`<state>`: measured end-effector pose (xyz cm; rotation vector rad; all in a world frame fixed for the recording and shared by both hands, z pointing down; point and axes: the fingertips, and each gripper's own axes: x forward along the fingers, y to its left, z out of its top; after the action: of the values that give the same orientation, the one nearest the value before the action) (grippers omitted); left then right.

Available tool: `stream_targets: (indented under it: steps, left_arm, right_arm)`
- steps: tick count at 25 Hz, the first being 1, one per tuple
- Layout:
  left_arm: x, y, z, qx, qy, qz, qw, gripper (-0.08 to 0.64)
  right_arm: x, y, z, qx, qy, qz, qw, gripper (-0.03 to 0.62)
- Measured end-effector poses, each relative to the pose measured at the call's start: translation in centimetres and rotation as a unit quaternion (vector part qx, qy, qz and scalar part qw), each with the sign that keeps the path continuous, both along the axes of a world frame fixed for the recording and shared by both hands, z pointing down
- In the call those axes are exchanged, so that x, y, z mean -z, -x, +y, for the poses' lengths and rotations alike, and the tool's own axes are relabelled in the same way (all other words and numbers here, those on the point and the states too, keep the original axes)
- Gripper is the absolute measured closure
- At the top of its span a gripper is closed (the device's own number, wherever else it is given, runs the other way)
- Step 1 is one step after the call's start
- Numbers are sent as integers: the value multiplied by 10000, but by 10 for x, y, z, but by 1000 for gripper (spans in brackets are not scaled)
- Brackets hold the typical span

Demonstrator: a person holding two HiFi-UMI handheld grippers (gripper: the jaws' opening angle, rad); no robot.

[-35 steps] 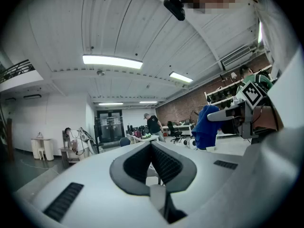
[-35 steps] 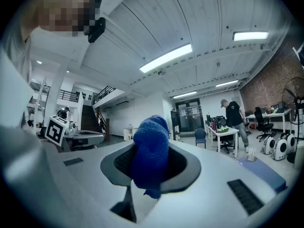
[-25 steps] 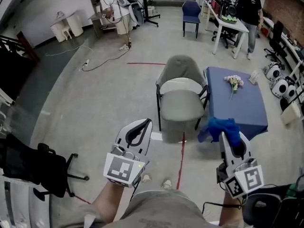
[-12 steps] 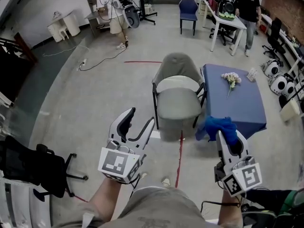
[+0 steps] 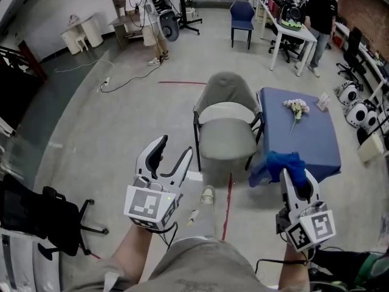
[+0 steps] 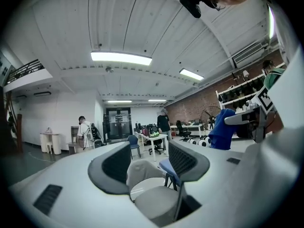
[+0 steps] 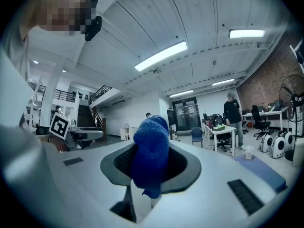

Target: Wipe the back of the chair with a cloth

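Far left of the head view, a black office chair [image 5: 45, 215] sits at my nine o'clock; next comes my left gripper [image 5: 175, 146], pointing level, tongs released and spread wide with nothing pressed between them; in the left gripper view [image 6: 151, 161] the chair [image 6: 152, 201] shows through the gap but well beyond the pads, untouched.

Centre now: the grey chair [image 5: 228, 135] stands at my twelve o'clock, seat toward me, its back [image 5: 228, 85] on the far side, upright; a red line [image 5: 227, 208] on the floor runs from under it toward my feet; a person [image 5: 144, 8] stands way off at eleven o'clock, and a blue chair [image 5: 243, 14] at about twelve, far behind.

Moving right: the cloth [image 5: 284, 162], blue and bunched, sits at the chair's four o'clock, clear of the chair; my right gripper [image 5: 293, 174] is clenched on it; in the right gripper view [image 7: 151, 167] the cloth [image 7: 151, 146] fills the space between the pads and bulges up over the tips, a corner hanging below.

Rightmost: the table [image 5: 304, 145] with its blue cover is just beside the chair at its three o'clock; flowers [image 5: 296, 107] lie on it near the far end; another person [image 5: 320, 17] stands by a white desk at one o'clock.
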<state>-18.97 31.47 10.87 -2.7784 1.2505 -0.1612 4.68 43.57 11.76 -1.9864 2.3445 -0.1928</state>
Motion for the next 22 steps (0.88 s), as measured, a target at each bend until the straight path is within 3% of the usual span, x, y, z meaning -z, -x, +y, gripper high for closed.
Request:
stream_targets:
  steps: [10,22]
  left_arm:
    - [-45,-19,-89,120,433,-52,9990,302]
    - [-124,-58,-253,52,1153,-379,9926,302]
  right_arm:
    - [-49,-38,-85,-279,481,-74,9984,477]
    - [-99,-75,-258,-374,931,-32,9949,477]
